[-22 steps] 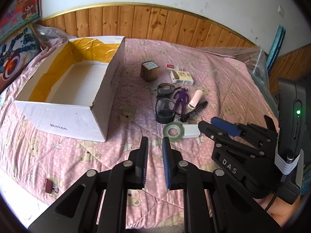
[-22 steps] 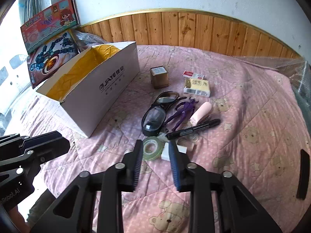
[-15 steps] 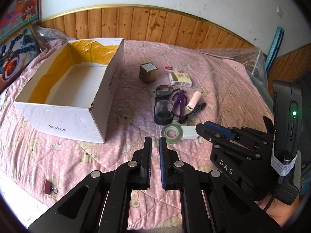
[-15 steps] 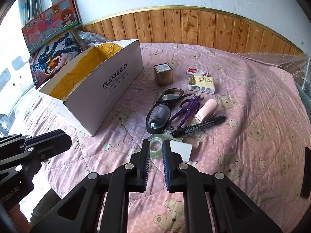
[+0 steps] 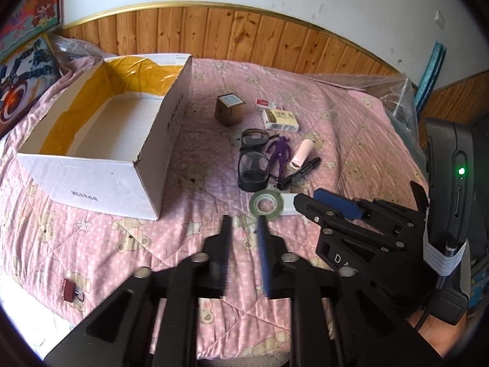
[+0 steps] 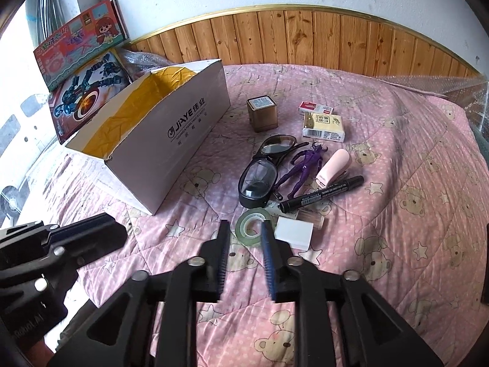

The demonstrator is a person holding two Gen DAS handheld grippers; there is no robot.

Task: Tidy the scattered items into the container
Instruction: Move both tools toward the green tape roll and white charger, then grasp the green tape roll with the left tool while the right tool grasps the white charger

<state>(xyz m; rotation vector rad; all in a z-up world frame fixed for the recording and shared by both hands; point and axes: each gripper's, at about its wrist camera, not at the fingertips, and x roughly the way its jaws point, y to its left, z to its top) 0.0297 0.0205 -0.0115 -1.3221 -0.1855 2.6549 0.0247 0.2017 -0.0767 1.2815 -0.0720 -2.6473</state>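
An open white cardboard box [image 5: 101, 140] [image 6: 171, 140] with a yellow lining stands empty on the pink quilt at the left. Scattered to its right lie a tape roll [image 5: 265, 205] [image 6: 253, 226], a white block [image 6: 294, 232], a black marker [image 6: 322, 194], goggles [image 6: 258, 180], a purple figure [image 6: 304, 165], a pink stapler [image 6: 333, 168], a brown cube [image 6: 262, 116] and two small card boxes [image 6: 324, 127]. My left gripper [image 5: 244, 232] is open and empty, just short of the tape. My right gripper [image 6: 244, 235] is open and empty over the near edge of the tape; it also shows in the left wrist view [image 5: 324, 202].
A red binder clip [image 5: 71, 289] lies alone on the quilt near the front left edge. Picture boxes [image 6: 82, 61] lean on the wall behind the box. Wood panelling [image 6: 305, 39] runs along the back. Bubble wrap [image 5: 382, 91] covers the right edge of the bed.
Both grippers closed about half a second ago and have now opened again. The right gripper has moved slightly forward toward the tape roll. No item has moved.
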